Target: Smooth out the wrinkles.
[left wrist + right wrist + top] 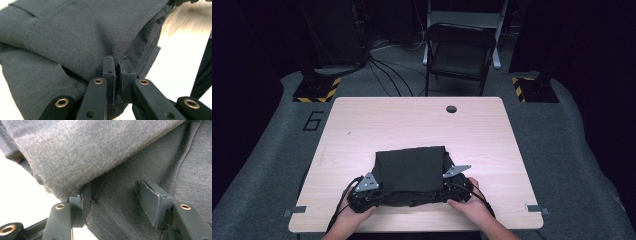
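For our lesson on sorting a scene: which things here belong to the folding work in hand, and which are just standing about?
Part of the work:
- dark cloth
- left gripper, shut on the cloth's edge
- right gripper, jaws apart against the cloth
- table

Standing about:
- folding chair
- floor cables

looks like some kind of lab or recording studio: a plain wooden table is sitting on grey carpet with black curtains hanging all around, cables are trailing across the floor, stand bases with yellow-black hazard tape are flanking it, and a folding chair is waiting behind
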Motion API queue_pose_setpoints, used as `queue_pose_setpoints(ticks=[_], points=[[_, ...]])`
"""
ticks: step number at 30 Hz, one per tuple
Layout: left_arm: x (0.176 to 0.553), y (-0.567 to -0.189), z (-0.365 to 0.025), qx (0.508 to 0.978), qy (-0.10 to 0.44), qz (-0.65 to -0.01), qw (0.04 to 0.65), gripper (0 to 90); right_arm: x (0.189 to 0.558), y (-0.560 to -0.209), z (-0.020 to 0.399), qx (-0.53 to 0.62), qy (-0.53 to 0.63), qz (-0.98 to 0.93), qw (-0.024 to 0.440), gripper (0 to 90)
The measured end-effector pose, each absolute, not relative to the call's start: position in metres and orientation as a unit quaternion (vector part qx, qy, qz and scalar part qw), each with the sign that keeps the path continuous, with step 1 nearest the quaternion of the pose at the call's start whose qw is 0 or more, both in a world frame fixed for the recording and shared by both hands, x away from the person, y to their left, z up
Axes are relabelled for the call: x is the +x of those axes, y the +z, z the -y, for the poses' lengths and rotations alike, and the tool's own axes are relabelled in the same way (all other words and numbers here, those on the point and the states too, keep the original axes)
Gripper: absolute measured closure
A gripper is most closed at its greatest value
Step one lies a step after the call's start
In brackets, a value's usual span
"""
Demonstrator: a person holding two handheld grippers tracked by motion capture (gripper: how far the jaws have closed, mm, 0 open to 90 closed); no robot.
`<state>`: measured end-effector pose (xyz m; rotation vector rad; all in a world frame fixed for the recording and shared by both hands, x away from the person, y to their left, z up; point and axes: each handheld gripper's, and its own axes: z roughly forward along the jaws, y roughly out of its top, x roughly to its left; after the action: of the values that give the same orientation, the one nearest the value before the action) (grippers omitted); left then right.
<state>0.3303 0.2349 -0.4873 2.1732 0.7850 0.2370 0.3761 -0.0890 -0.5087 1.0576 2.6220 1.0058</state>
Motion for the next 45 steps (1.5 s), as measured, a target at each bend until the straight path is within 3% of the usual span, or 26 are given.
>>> queue_pose_setpoints(ticks=[7,22,29,45], points=[[0.331,-0.494,-0.236,0.862,0.090,-0.311,0.390,82.2,0.379,-0.502,0.096,0.340,0.335,-0.876,0.070,45.4],[0.330,-0.481,-0.249,0.839,0.078,-0.328,0.428,65.4,0.383,-0.484,0.118,0.355,0.360,-0.857,0.094,46.8],[0.326,-0.467,-0.256,0.819,0.097,-0.336,0.455,56.8,0.381,-0.474,0.125,0.366,0.377,-0.843,0.110,46.8],[0.339,-0.462,-0.279,0.789,0.126,-0.378,0.468,46.2,0.385,-0.471,0.133,0.378,0.407,-0.821,0.137,40.0]])
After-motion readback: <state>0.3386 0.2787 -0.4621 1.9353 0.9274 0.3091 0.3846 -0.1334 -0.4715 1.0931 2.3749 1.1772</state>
